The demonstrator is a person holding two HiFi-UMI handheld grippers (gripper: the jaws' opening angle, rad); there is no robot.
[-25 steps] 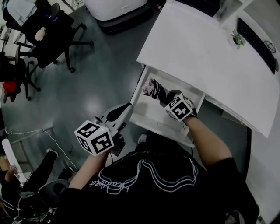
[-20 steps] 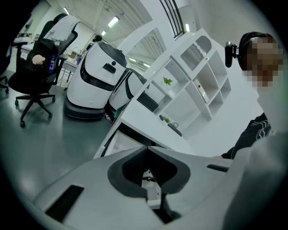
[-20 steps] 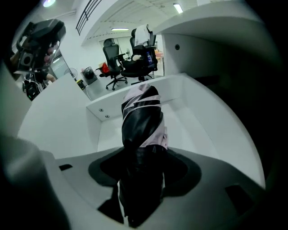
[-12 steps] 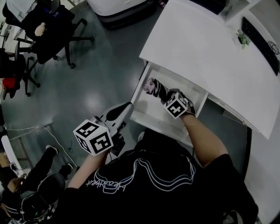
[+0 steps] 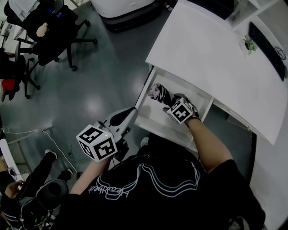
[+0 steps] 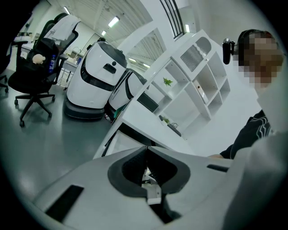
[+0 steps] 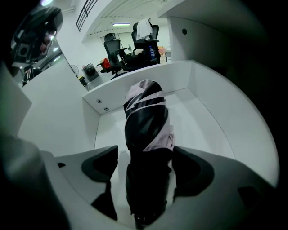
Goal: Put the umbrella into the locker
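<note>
A folded black and pink umbrella (image 5: 158, 93) lies in the open white drawer (image 5: 148, 122) under the desk. In the right gripper view the umbrella (image 7: 146, 121) runs lengthwise along the drawer floor (image 7: 198, 117). My right gripper (image 5: 168, 102) points steeply down over the umbrella's near end. Its jaws (image 7: 146, 167) are opening, with the umbrella between them and a gap showing at the left pad. My left gripper (image 5: 132, 111) hovers outside the drawer's left side, over the floor. It is shut (image 6: 145, 149) with nothing in it.
A white desk top (image 5: 216, 58) covers the back of the drawer; on it are a small plant (image 5: 249, 43) and a keyboard (image 5: 265, 42). Office chairs (image 5: 49, 31) and a white machine base (image 5: 121, 9) stand on the grey floor. Another person (image 5: 27, 197) sits at lower left.
My right hand has sunk a little, bringing the umbrella lower into the drawer. The left gripper has stayed where it was.
</note>
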